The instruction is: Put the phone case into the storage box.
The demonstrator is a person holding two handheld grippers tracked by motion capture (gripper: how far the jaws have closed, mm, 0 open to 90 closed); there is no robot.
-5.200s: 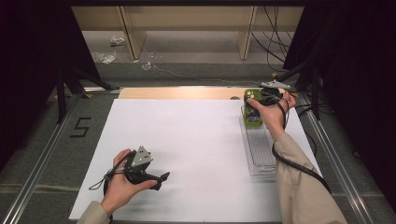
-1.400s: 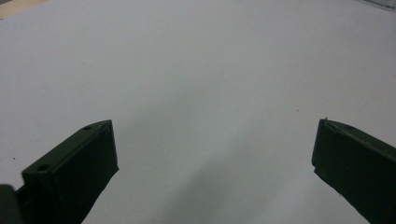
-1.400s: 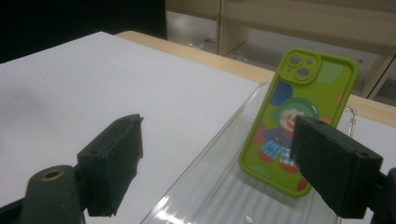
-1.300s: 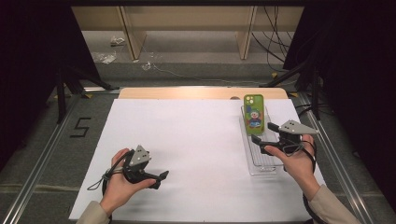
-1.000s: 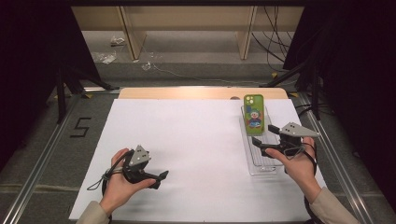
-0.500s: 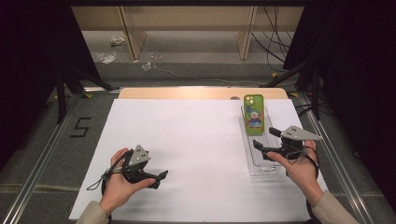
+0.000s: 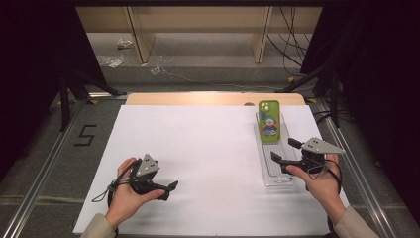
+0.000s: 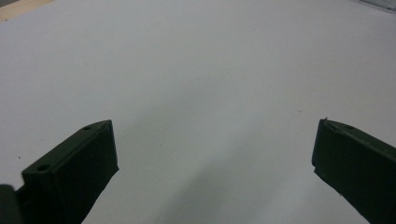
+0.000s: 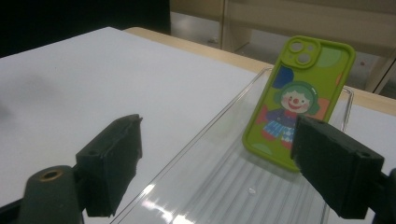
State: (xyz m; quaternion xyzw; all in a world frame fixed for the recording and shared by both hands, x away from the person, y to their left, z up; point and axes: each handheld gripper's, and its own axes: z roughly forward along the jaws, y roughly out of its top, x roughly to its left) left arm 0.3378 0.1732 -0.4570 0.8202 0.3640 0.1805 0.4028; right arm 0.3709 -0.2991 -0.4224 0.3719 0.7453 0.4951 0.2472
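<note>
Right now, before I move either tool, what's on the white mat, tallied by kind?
Green clown-print phone case: 1
Clear plastic tray: 1
Hand-held tools: 2, the left tool and the right tool, both open and empty
Total: 4

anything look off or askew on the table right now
Nothing is spilled or damaged. The green phone case stands propped at a tilt against the far end of the clear tray rather than lying flat, which looks deliberate.

Tongs (image 8: 212,163) spread wide, white sheet (image 8: 201,79) beneath
</note>
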